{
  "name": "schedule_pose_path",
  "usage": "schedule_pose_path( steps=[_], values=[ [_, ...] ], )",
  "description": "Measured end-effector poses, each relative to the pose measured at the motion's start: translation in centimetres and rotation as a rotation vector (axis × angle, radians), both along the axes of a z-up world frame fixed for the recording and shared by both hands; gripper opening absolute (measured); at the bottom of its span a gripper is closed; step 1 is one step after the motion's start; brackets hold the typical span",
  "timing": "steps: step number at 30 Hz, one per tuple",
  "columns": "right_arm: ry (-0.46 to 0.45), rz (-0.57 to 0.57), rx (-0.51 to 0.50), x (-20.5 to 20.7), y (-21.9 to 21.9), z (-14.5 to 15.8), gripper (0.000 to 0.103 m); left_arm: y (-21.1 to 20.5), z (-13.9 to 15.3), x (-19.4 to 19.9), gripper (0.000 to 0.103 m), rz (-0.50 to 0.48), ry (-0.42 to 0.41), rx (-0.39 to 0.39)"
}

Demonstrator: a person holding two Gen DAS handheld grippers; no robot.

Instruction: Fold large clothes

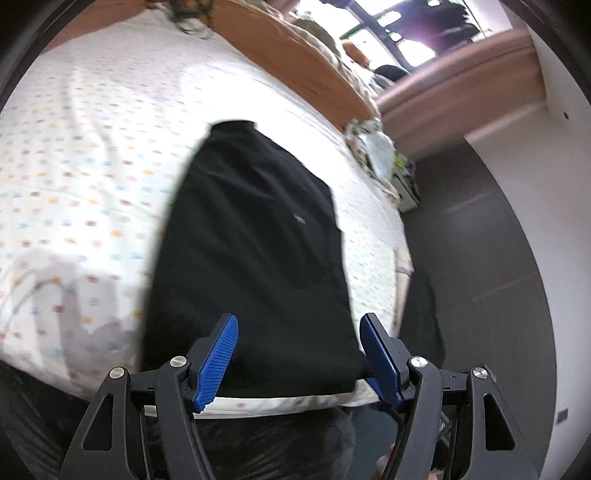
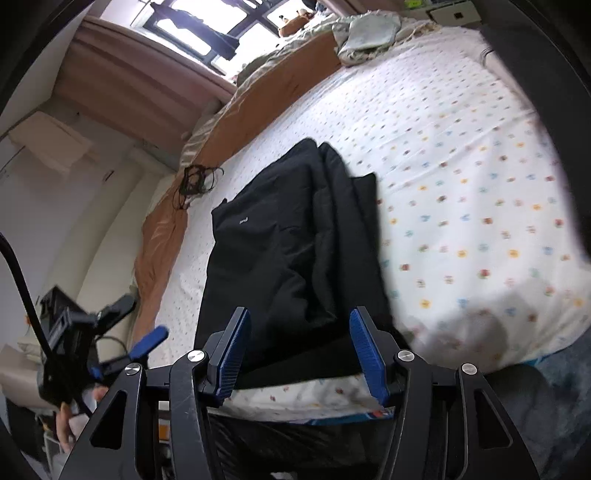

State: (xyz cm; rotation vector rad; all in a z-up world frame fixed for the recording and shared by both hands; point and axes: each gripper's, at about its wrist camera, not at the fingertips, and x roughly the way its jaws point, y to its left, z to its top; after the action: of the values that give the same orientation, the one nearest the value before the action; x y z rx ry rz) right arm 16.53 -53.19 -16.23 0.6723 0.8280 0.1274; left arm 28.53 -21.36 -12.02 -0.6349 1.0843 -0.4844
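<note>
A black garment, folded into a long strip, lies flat on the white dotted bed sheet, its near end at the bed's front edge. My left gripper hovers over that near end, open, its blue pads apart with nothing pressed between them. In the right wrist view the same garment shows bunched folds along its right side. My right gripper stands open above the near end too, gripping nothing. The left gripper also appears at the lower left, held by a hand.
An orange blanket runs along the far side of the bed. Crumpled pale bedding sits at the far corner and a tangle of black cord lies near the blanket. Dark floor lies beside the bed, with a window beyond.
</note>
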Motion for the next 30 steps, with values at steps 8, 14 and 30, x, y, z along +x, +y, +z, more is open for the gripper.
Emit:
schedule_pose_path(
  steps=[8,14,30],
  values=[
    [-0.01,-0.013,0.028,2.2,0.5,-1.5,0.015,3.4,-0.4,-0.7,0.069,0.073,0.015,0.044],
    [-0.064,-0.016,-0.001,0.0,0.5,-0.1,0.012,3.7,-1.7,-0.5,0.069,0.087,0.018,0.073],
    [0.063,-0.034,0.031,-0.9,-1.9,-3.9,0.017,2.6,-6.4,1.0,0.069,0.069,0.085,0.105]
  ],
)
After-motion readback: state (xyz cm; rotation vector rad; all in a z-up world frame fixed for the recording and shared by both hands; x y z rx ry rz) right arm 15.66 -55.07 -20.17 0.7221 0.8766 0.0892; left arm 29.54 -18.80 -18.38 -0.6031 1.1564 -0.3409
